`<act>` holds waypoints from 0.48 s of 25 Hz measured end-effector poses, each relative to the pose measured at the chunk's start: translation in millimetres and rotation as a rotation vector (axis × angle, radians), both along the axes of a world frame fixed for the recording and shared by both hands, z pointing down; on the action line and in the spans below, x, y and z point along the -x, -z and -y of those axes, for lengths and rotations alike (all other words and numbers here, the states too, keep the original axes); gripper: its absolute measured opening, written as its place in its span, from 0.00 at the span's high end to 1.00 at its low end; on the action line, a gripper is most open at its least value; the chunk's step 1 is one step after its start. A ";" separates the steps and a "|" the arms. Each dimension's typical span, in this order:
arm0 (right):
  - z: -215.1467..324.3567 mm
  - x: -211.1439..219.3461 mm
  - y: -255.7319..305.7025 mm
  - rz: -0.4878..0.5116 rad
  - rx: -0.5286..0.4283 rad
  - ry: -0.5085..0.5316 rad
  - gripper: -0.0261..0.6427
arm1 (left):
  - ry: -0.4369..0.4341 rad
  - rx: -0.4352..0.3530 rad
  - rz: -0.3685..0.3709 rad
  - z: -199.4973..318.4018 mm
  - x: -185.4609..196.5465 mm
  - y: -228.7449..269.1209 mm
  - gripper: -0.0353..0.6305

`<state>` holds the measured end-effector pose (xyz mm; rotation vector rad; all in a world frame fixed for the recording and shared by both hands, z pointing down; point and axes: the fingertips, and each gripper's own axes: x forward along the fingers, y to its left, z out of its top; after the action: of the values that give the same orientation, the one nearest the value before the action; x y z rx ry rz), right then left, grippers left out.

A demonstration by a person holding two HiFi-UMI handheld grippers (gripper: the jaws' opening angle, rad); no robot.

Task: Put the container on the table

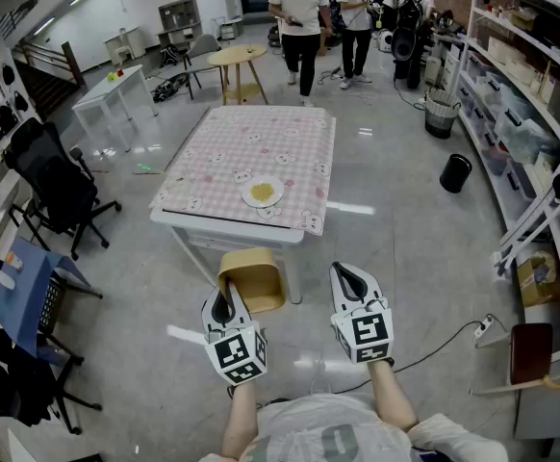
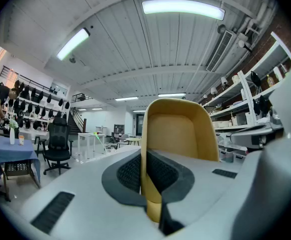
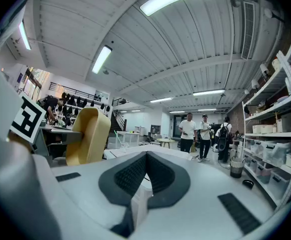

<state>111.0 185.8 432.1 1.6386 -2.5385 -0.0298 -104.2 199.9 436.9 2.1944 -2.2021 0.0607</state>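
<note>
Container (image 1: 252,279) held in the air, short of the bench (image 1: 261,133)
The left gripper (image 1: 224,306) has its jaws clamped on the container's wall to carry it one-handed; the right gripper (image 1: 352,279), jaws together, holds nothing.

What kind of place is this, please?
Probably a lab or workshop hall: storage shelves line the right side, an office chair stands at left, and people stand beyond the table.
</note>
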 end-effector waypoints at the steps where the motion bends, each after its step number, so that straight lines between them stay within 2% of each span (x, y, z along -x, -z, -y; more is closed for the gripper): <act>1: 0.6 -1.6 -0.7 0.002 0.001 -0.001 0.92 | -0.001 0.000 0.001 0.3 -1.6 0.1 0.91; 12: 1.9 -9.2 -6.8 0.020 0.014 0.018 0.92 | 0.018 0.009 -0.006 -2.7 -7.1 -1.6 0.91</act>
<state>120.2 183.9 438.8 1.6187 -2.5621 0.0032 -97.2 202.7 438.5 2.1667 -2.2138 0.0625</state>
